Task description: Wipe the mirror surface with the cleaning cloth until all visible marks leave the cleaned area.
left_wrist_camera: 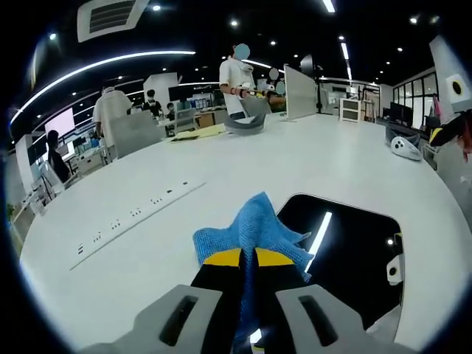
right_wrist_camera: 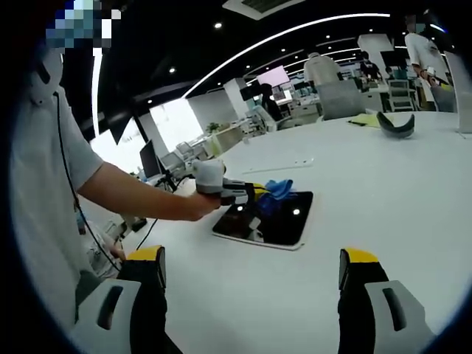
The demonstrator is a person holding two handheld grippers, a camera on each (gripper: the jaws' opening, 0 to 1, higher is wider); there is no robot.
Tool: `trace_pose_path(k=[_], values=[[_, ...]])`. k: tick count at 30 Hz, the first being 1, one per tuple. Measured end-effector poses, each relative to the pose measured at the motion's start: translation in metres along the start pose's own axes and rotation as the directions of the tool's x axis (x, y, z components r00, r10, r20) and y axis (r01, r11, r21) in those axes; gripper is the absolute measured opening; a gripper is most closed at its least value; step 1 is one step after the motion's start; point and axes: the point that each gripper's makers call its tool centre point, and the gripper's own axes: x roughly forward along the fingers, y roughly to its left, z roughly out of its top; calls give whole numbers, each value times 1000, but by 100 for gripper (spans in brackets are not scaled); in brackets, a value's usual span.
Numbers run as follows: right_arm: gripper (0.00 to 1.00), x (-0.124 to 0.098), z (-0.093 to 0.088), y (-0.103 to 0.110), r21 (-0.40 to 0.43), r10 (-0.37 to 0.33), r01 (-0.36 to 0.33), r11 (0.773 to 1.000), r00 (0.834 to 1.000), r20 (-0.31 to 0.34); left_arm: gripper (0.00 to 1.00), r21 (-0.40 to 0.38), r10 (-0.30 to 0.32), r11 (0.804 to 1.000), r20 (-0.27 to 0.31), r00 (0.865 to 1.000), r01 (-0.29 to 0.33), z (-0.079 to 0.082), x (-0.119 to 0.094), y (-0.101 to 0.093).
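A blue cleaning cloth [left_wrist_camera: 254, 230] is pinched between the jaws of my left gripper [left_wrist_camera: 248, 259], which is shut on it. The cloth hangs over the near left edge of a flat, dark mirror [left_wrist_camera: 346, 243] lying on the white table [left_wrist_camera: 243, 166]; the mirror reflects ceiling lights. In the right gripper view the mirror [right_wrist_camera: 276, 223] lies mid-table, with the left gripper [right_wrist_camera: 254, 195] and blue cloth [right_wrist_camera: 279, 188] at its far left corner, held by a person's hand [right_wrist_camera: 200, 203]. My right gripper [right_wrist_camera: 251, 269] stands open well short of the mirror, holding nothing.
A recessed power strip [left_wrist_camera: 136, 214] runs across the table to the left. A grey curved headset-like object [right_wrist_camera: 396, 123] and yellow papers [left_wrist_camera: 198, 133] lie at the far side. A white device [left_wrist_camera: 406, 149] sits at the right edge. Several people stand beyond the table.
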Motion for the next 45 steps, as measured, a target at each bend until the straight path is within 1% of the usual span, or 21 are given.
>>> trace_pose_path(k=[6, 27, 41, 45], values=[[98, 0, -2, -1, -2, -3, 3, 1000, 1000, -6, 2, 17, -25, 1000, -3, 1000, 25, 5, 7, -7], [98, -3, -3, -5, 5, -20, 20, 1000, 1000, -5, 2, 2, -72, 997, 7, 997, 72, 15, 25, -24], [97, -4, -2, -8, 6, -20, 20, 1000, 1000, -3, 2, 15, -109, 994, 15, 994, 109, 22, 36, -35], [97, -4, 1, -8, 3, -17, 17, 1000, 1000, -2, 2, 17, -115, 993, 16, 993, 115, 24, 39, -38]])
